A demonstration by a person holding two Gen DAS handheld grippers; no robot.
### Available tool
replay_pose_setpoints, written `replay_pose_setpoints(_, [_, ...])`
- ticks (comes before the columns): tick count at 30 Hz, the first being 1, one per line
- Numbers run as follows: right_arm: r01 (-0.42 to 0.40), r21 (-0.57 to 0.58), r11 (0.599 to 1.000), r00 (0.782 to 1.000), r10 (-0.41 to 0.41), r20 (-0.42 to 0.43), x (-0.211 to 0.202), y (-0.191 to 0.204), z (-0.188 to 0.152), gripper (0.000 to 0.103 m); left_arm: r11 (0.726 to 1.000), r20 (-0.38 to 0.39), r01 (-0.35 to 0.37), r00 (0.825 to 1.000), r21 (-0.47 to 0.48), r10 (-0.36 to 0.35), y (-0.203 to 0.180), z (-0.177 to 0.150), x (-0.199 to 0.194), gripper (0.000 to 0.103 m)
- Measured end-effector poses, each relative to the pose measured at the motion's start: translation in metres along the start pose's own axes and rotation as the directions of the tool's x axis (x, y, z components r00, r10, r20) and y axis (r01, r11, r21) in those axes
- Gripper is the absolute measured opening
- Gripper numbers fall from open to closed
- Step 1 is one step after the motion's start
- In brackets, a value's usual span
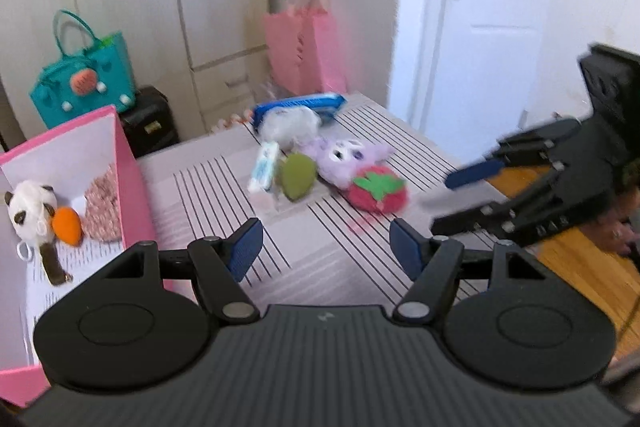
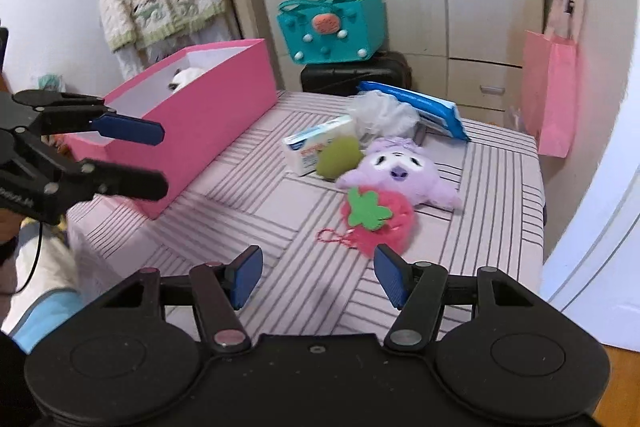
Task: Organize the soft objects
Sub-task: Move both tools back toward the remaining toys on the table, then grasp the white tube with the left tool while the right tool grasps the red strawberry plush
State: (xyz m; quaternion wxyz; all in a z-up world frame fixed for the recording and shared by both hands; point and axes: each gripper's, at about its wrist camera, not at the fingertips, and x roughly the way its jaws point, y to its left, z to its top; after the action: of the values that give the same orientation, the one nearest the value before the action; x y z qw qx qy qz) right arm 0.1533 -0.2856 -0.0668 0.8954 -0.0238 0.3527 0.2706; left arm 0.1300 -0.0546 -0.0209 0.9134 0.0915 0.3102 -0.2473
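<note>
A pink box (image 1: 128,163) (image 2: 208,115) stands at the table's left and holds a panda plush (image 1: 30,213), an orange carrot (image 1: 68,225) and a speckled pink pad (image 1: 105,205). On the striped table lie a red strawberry plush (image 1: 378,189) (image 2: 380,223), a purple plush (image 1: 348,157) (image 2: 400,171), a green pad (image 1: 298,177) (image 2: 340,157) and a white mesh puff (image 1: 290,123) (image 2: 380,113). My left gripper (image 1: 326,251) (image 2: 160,159) is open and empty beside the box. My right gripper (image 2: 318,275) (image 1: 442,203) is open and empty, just before the strawberry.
A small white carton (image 2: 316,143) and a blue wipes pack (image 2: 416,107) lie among the toys. A teal bag (image 2: 332,27) sits on a black case behind the table. A pink paper bag (image 2: 554,91) hangs at the right. A white door (image 1: 480,27) is nearby.
</note>
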Motion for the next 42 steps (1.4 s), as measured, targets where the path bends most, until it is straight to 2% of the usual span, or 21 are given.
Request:
replay_pose_setpoints(4, [0.069, -0.017, 0.997, 0.996, -0.068, 0.066, 0.015, -0.009, -0.010, 0.067, 0.996, 0.054, -0.085, 0.995, -0.026, 0.086, 0.001, 0.001, 0.026, 0.066])
replay_pose_setpoints(6, [0.093, -0.014, 0.996, 0.992, -0.091, 0.085, 0.025, -0.014, -0.012, 0.067, 0.993, 0.061, -0.102, 0.993, -0.056, 0.105, 0.004, 0.004, 0.038, 0.064])
replay_pose_setpoints(10, [0.079, 0.043, 0.996, 0.992, -0.083, 0.092, 0.042, -0.026, -0.008, 0.067, 0.985, 0.081, -0.123, 0.988, -0.120, 0.133, 0.013, 0.016, 0.062, 0.057])
replay_pose_setpoints(14, [0.068, 0.092, 0.993, 0.992, -0.077, 0.098, 0.056, -0.032, -0.004, 0.067, 0.972, 0.054, -0.165, 0.983, -0.167, 0.176, 0.026, 0.026, 0.092, 0.049])
replay_pose_setpoints(18, [0.048, 0.127, 0.991, 0.994, -0.060, 0.092, 0.064, -0.035, -0.003, 0.067, 0.960, -0.008, -0.128, 0.991, -0.249, 0.130, 0.043, 0.030, 0.120, 0.042])
replay_pose_setpoints(19, [0.053, 0.129, 0.990, 0.994, -0.065, 0.088, 0.066, -0.034, -0.003, 0.067, 0.955, -0.026, -0.125, 0.992, -0.268, 0.123, 0.045, 0.029, 0.127, 0.036])
replay_pose_setpoints(23, [0.086, 0.105, 0.991, 0.993, -0.094, 0.071, 0.074, -0.031, -0.003, 0.067, 0.939, -0.056, -0.155, 0.988, -0.307, 0.144, 0.051, 0.028, 0.143, 0.029])
replay_pose_setpoints(28, [0.082, 0.110, 0.991, 0.994, -0.089, 0.070, 0.078, -0.034, -0.002, 0.067, 0.930, -0.058, -0.136, 0.991, -0.342, 0.124, 0.056, 0.026, 0.151, 0.028])
replay_pose_setpoints(33, [0.098, 0.092, 0.991, 0.992, -0.105, 0.075, 0.083, -0.030, -0.001, 0.066, 0.932, -0.063, -0.149, 0.989, -0.331, 0.136, 0.055, 0.024, 0.156, 0.026])
replay_pose_setpoints(35, [0.125, 0.058, 0.991, 0.989, -0.129, 0.077, 0.085, -0.025, -0.002, 0.058, 0.931, -0.066, -0.154, 0.988, -0.331, 0.141, 0.054, 0.024, 0.158, 0.026])
replay_pose_setpoints(39, [0.186, -0.010, 0.982, 0.978, -0.184, 0.093, 0.085, -0.013, -0.006, 0.053, 0.924, -0.077, -0.162, 0.987, -0.347, 0.144, 0.057, 0.024, 0.160, 0.026])
replay_pose_setpoints(42, [0.184, -0.012, 0.983, 0.978, -0.181, 0.102, 0.082, -0.010, -0.009, 0.053, 0.918, -0.081, -0.153, 0.988, -0.366, 0.133, 0.060, 0.025, 0.162, 0.026])
